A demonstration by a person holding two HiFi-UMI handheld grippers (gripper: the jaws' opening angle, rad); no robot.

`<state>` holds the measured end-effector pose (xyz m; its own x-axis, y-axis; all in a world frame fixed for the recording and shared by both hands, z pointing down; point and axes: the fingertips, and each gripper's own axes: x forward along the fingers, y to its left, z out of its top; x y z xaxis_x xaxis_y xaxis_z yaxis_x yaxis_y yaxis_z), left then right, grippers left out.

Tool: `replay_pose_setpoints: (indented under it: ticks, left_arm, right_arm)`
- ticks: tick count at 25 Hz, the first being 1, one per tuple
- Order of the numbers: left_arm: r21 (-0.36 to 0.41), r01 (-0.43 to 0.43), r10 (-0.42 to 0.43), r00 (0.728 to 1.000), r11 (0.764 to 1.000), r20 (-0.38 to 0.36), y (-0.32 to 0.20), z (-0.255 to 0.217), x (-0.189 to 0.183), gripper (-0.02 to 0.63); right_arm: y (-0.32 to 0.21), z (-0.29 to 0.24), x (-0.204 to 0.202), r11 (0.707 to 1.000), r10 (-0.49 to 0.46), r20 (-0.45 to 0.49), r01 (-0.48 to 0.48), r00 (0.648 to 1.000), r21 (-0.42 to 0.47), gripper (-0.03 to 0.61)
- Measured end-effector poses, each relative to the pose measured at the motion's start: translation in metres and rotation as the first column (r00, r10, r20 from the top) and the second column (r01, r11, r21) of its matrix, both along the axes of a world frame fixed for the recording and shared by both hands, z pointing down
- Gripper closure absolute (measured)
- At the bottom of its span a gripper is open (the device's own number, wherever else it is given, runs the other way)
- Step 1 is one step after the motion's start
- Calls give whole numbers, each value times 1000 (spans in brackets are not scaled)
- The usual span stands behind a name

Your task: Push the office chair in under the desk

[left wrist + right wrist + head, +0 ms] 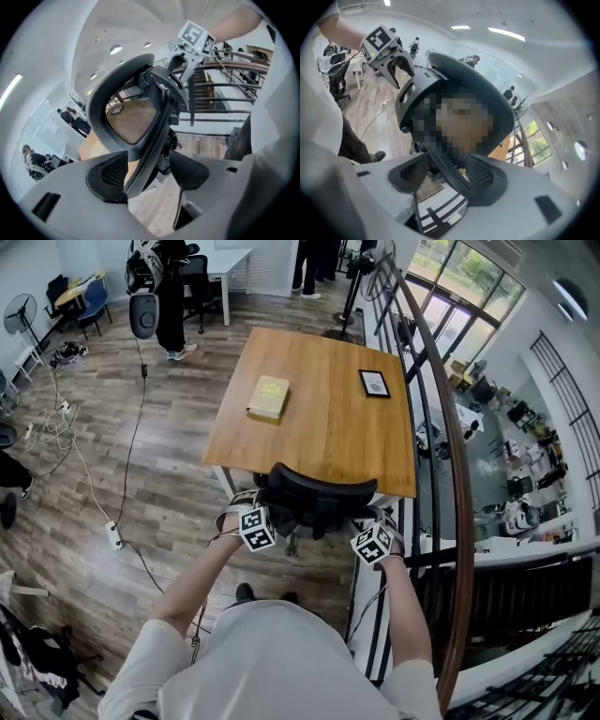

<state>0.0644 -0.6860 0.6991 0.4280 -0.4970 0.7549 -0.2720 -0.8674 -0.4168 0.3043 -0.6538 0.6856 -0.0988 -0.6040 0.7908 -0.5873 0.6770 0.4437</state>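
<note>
Against the desk's [328, 418] near edge, the chair [309, 498] stands with its seat seemingly under the top, which hides it. Left gripper [150, 173] and right gripper [445, 176] both gape wide, each straddling a side rim of the backrest without clamping it. A shove from such loose jaws could slip off the rim or land unevenly, so the chair swivels and its back knocks the desk.

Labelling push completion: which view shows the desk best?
Head view: the whole desk top shows, with the office chair backrest at its near edge. The left gripper view catches only slivers of its wood behind the backrest. The right gripper view shows just a strip right of the backrest.
</note>
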Motion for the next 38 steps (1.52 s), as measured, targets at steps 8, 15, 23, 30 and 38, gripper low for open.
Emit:
replay_pose_setpoints:
  ticks: [8, 15, 23, 30, 38]
  left_arm:
    - [3, 33, -32, 985, 999, -171, 12, -50, -1, 345]
    - [-50, 80, -93, 927, 996, -364, 12, -103, -4, 347]
    - [-86, 135, -160, 841, 987, -517, 19, -143, -14, 364]
    - [-93, 168, -189, 762, 981, -619, 23, -184, -28, 410]
    - [-96, 188, -201, 692, 978, -694, 25, -208, -32, 520]
  right_arm:
    - [11, -43, -14, 997, 50, 108, -56, 993, 47, 345]
    - [15, -91, -35, 981, 108, 309, -152, 945, 121, 345]
    - [28, -130, -58, 965, 121, 477, -216, 871, 149, 347]
    - [34, -175, -66, 944, 79, 560, -242, 824, 224, 372]
    - [38, -202, -61, 906, 54, 631, -304, 774, 295, 453]
